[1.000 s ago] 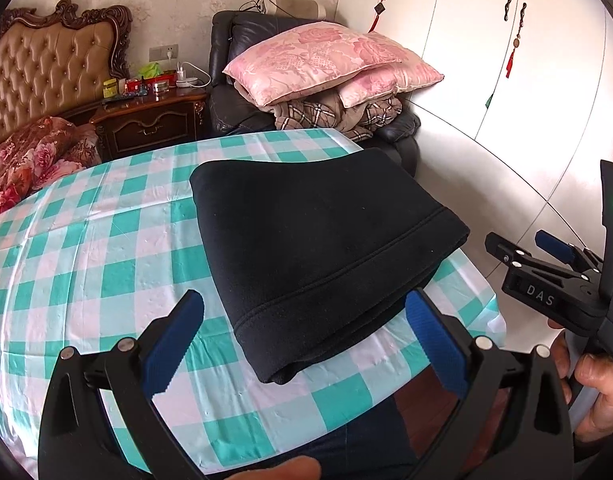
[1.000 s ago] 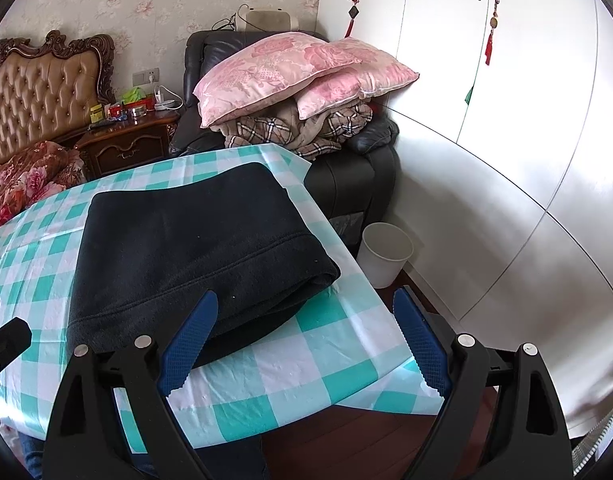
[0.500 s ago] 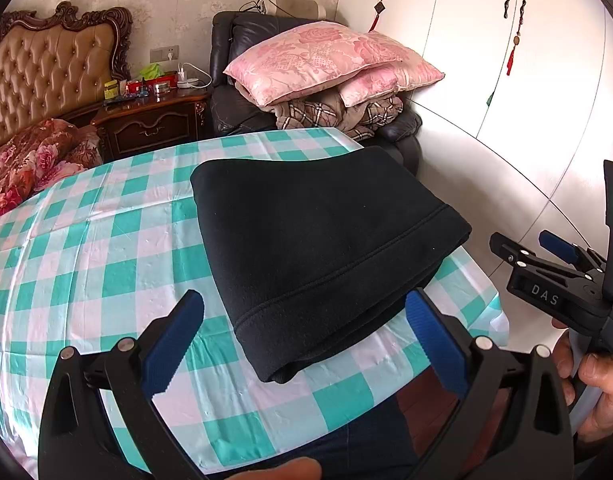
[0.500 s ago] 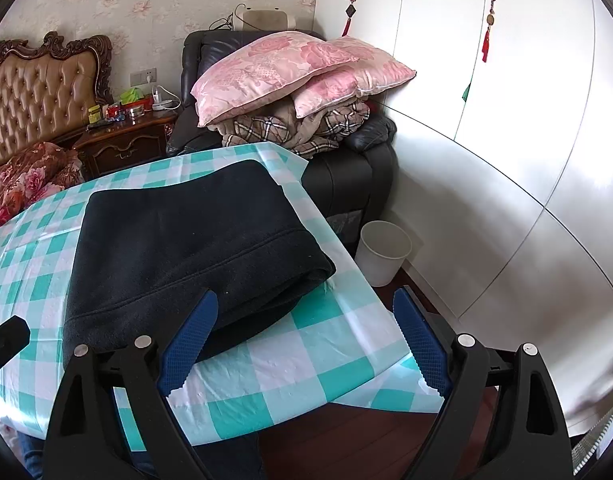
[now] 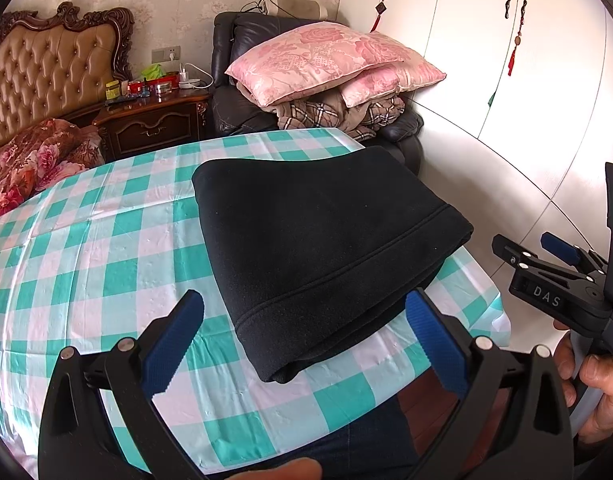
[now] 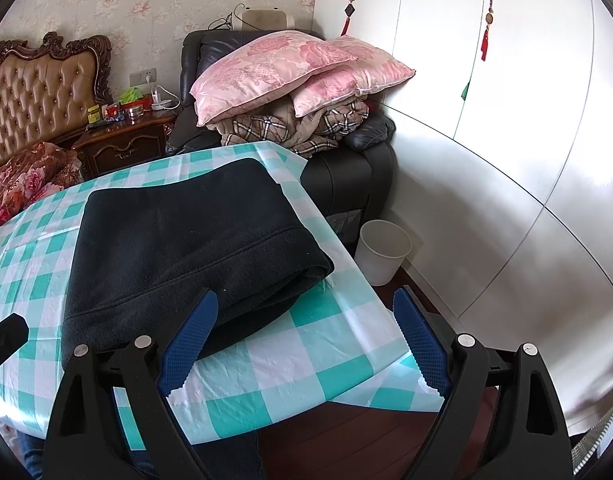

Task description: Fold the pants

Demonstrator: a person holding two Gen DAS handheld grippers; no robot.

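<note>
Hovering clear: left gripper [image 5: 304, 336] fingers wide apart, empty; right gripper [image 6: 304, 340] same. Folded black pants [image 5: 318, 248] flat on the bench [image 5: 106, 248], just ahead of and between left fingers, ahead-left of right. Likely soft, thick fleece, light, floppy, not fragile. Best pinched at the near layered edge.

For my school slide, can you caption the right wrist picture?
Folded black pants lie on a checked tablecloth; the open right hand-held gripper hovers nearby.
</note>
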